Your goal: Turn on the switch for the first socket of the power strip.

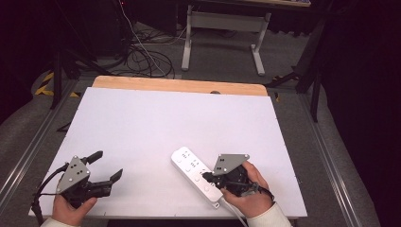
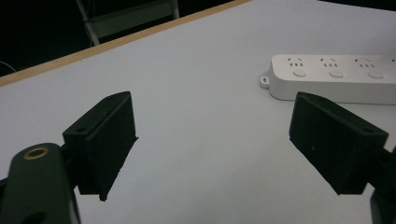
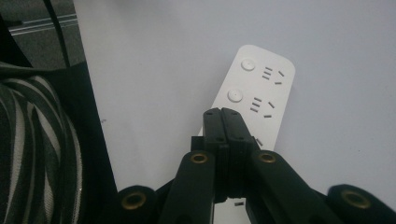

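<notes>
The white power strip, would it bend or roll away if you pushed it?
Probably neither. The white power strip looks like a hard plastic bar lying flat on the white table, so it should stay stiff and slide rather than roll. Its smooth shell may be a bit slippery. The right hand-held gripper, jaws closed, is over it.

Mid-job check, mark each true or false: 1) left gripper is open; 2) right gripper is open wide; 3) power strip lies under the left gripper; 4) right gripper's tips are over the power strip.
1) The left gripper is open: true, nothing between its jaws.
2) The right gripper is open wide: false, its jaws are pressed together.
3) The power strip lies under the left gripper: false, it lies apart, beside the right one.
4) True.
</notes>
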